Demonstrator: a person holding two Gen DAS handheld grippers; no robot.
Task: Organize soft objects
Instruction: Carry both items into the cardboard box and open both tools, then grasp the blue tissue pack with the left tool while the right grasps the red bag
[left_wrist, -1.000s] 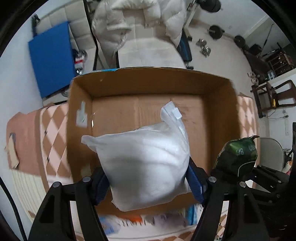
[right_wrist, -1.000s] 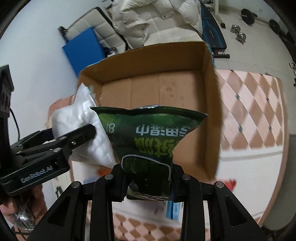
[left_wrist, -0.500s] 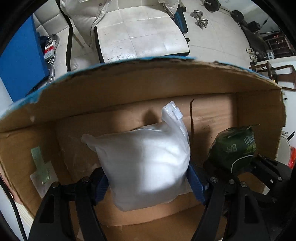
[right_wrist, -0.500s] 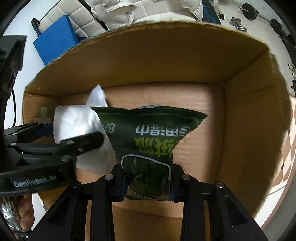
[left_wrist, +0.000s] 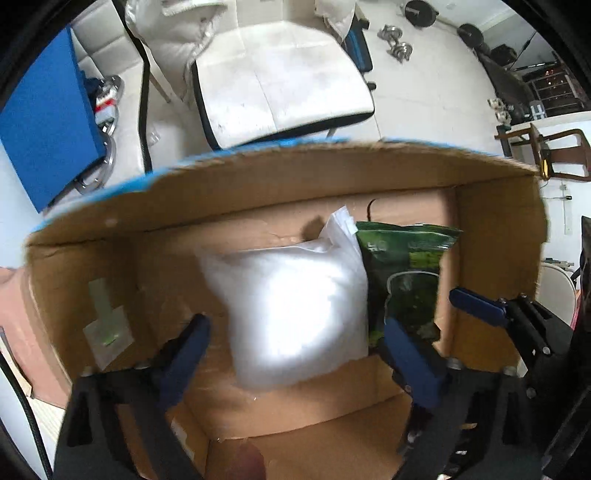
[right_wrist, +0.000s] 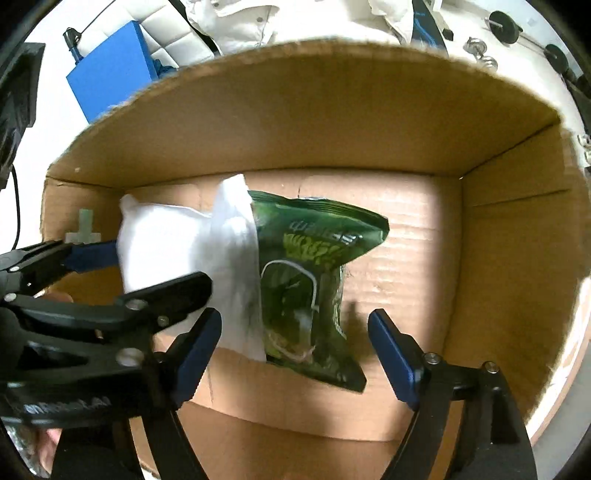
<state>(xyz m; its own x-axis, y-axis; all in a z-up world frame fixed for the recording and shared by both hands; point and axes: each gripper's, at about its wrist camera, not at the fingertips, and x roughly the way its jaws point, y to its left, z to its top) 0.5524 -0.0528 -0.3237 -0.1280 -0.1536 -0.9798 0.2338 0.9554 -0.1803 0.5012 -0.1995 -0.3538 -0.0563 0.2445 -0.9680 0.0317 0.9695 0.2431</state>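
Now both claws gape; white bag (left_wrist: 291, 314) touches green packet (right_wrist: 310, 288).

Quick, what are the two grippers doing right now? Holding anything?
Left gripper: open, holding nothing; the white bag lies in the box.
Right gripper: open, holding nothing; the green bag is in the box too.

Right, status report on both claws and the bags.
Left claw open, right claw open. White bag and green snack bag side by side, touching, in the cardboard box. Nothing blocking.
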